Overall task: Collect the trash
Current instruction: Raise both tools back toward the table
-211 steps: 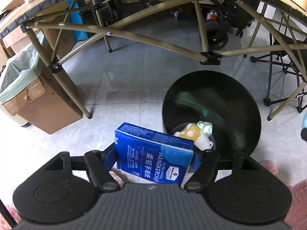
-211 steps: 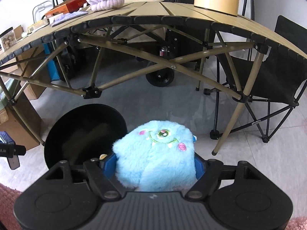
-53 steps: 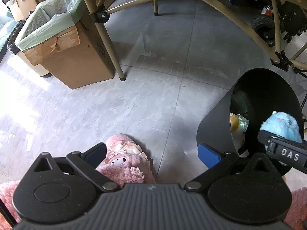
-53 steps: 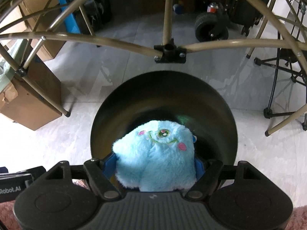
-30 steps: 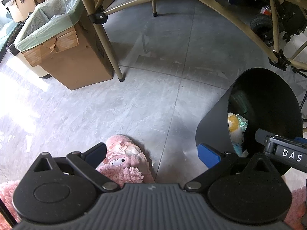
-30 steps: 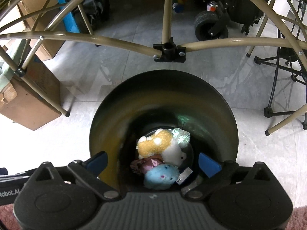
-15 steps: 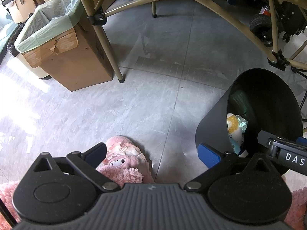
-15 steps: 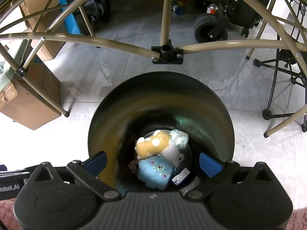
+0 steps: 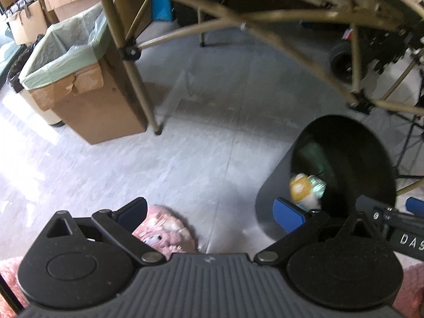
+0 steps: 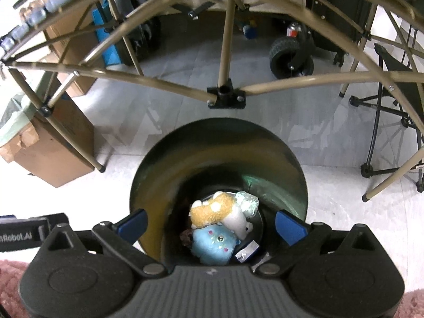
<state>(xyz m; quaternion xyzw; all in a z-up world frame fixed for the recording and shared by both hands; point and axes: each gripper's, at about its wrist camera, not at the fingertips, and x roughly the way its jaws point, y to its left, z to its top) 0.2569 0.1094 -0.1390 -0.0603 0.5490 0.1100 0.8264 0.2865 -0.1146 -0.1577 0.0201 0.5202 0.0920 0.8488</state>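
Right gripper (image 10: 210, 218) and left gripper (image 9: 210, 212): fingers spread, empty (blue plush (image 10: 213, 243) lies inside black bin (image 10: 278, 143)).

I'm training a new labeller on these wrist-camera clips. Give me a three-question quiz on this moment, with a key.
1. True or false: the right gripper is open and holds nothing.
2. Which toy lies nearest the camera in the black bin?
A. the blue plush
B. the orange plush
C. a green frog
3. Fill in: below the left gripper, on the floor, sits a pink ____.

Key: 1 true; 2 A; 3 slipper (left fingers are spread, nothing between them).
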